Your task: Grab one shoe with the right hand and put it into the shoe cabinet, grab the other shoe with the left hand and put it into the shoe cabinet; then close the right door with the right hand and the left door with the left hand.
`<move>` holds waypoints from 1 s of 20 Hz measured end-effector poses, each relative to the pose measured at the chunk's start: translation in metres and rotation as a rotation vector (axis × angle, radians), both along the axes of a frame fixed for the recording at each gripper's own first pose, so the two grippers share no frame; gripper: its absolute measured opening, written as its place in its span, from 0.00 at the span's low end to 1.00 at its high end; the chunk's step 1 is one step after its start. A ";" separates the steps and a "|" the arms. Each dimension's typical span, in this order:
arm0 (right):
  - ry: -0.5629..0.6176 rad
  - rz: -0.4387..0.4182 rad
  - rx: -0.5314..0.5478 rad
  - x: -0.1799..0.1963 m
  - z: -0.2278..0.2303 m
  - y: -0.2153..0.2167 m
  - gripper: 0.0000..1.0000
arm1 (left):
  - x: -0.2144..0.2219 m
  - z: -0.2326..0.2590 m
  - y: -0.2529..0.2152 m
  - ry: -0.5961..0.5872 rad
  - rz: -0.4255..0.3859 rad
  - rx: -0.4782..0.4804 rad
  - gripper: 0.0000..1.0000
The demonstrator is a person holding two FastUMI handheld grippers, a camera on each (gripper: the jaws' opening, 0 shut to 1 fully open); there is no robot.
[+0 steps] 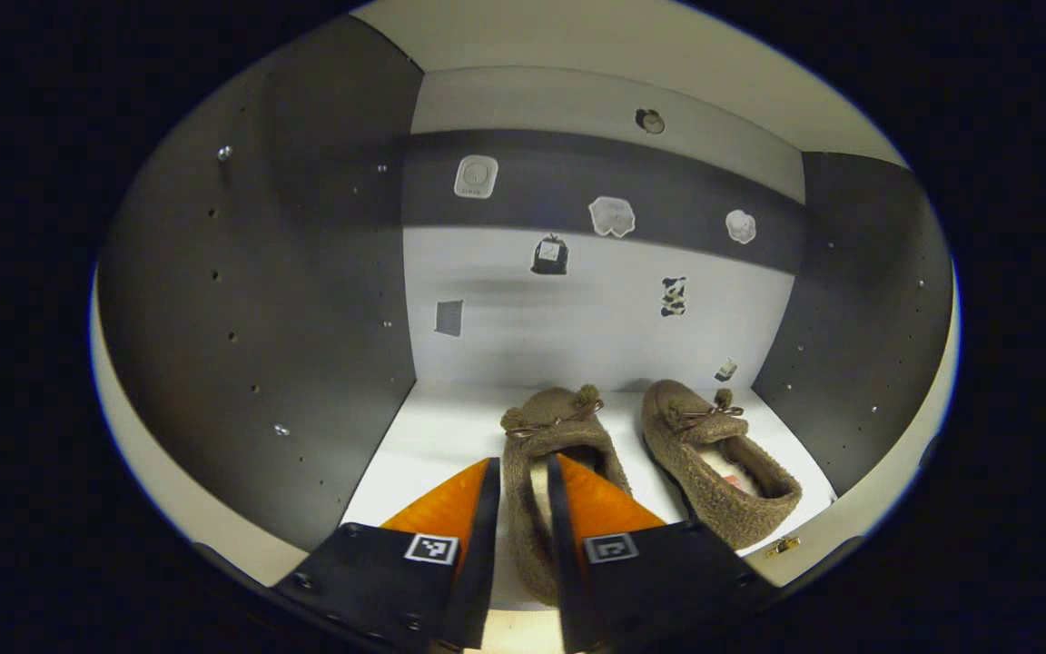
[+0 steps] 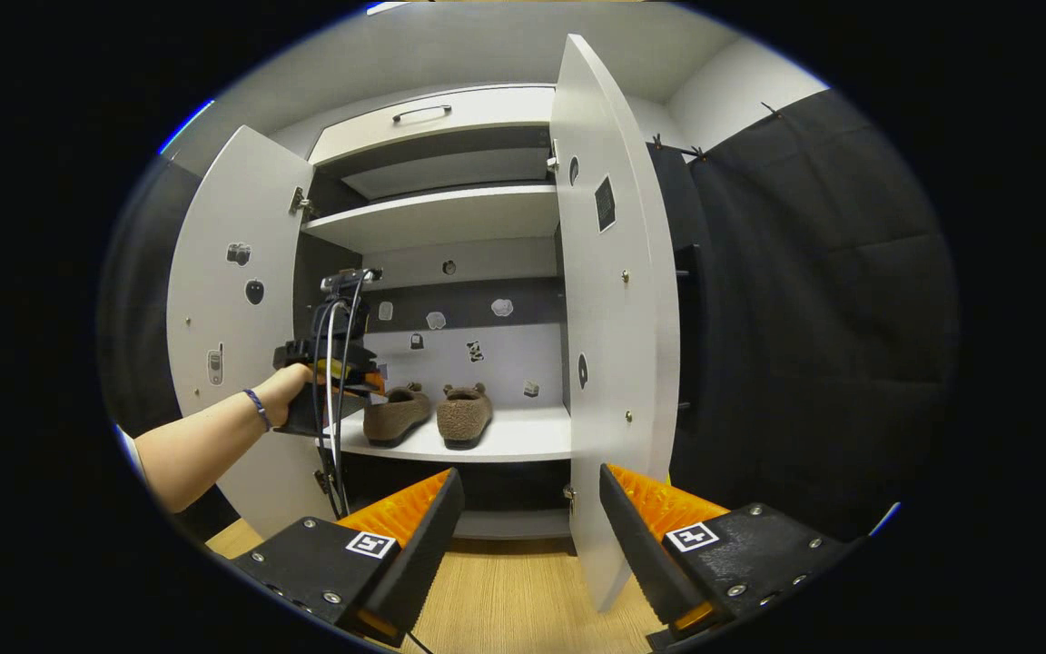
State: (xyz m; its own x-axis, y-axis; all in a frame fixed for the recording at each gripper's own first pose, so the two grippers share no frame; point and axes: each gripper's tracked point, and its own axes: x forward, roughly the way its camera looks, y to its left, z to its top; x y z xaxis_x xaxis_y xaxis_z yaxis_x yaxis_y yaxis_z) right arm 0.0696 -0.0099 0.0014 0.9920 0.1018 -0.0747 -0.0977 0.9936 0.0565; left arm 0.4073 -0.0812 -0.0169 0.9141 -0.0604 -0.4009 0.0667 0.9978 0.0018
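Two brown fuzzy shoes stand side by side on the white cabinet shelf (image 1: 432, 445). In the left gripper view, my left gripper (image 1: 523, 472) is shut on the side wall of the left shoe (image 1: 559, 427), near its heel. The other shoe (image 1: 714, 454) sits free to its right. The right gripper view shows both shoes (image 2: 396, 413) (image 2: 466, 416) on the shelf (image 2: 523, 438), with a hand holding the left gripper (image 2: 332, 372) at the left one. My right gripper (image 2: 527, 495) is open and holds nothing, low in front of the cabinet. The left door (image 2: 232, 318) and right door (image 2: 609, 318) both stand open.
The right door's edge lies just behind my right gripper's fingers. A second shelf (image 2: 441, 218) and a drawer with a handle (image 2: 421, 113) sit higher up. Wood floor (image 2: 505, 590) runs below. Dark side walls (image 1: 260, 318) close in the compartment, with small stickers on its back wall.
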 end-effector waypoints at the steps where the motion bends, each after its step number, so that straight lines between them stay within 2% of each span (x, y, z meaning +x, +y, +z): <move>1: -0.002 0.002 0.003 -0.002 0.001 0.001 0.92 | -0.005 0.011 0.000 -0.031 -0.007 0.015 0.52; 3: -0.005 0.009 0.001 -0.006 0.002 0.002 0.92 | -0.022 0.031 -0.001 -0.089 -0.015 0.038 0.81; 5: -0.011 0.012 -0.008 -0.008 0.004 0.002 0.92 | -0.044 0.052 -0.002 -0.140 -0.020 0.035 0.83; 8: -0.011 0.009 -0.004 -0.015 0.006 -0.004 0.92 | -0.087 0.088 -0.004 -0.233 -0.029 0.013 0.95; 14: -0.013 -0.034 -0.020 -0.023 0.005 -0.038 0.92 | -0.188 0.158 0.004 -0.407 -0.032 0.027 0.96; 20: 0.000 -0.126 -0.071 -0.021 0.000 -0.094 0.92 | -0.267 0.158 0.028 -0.430 -0.016 0.020 0.96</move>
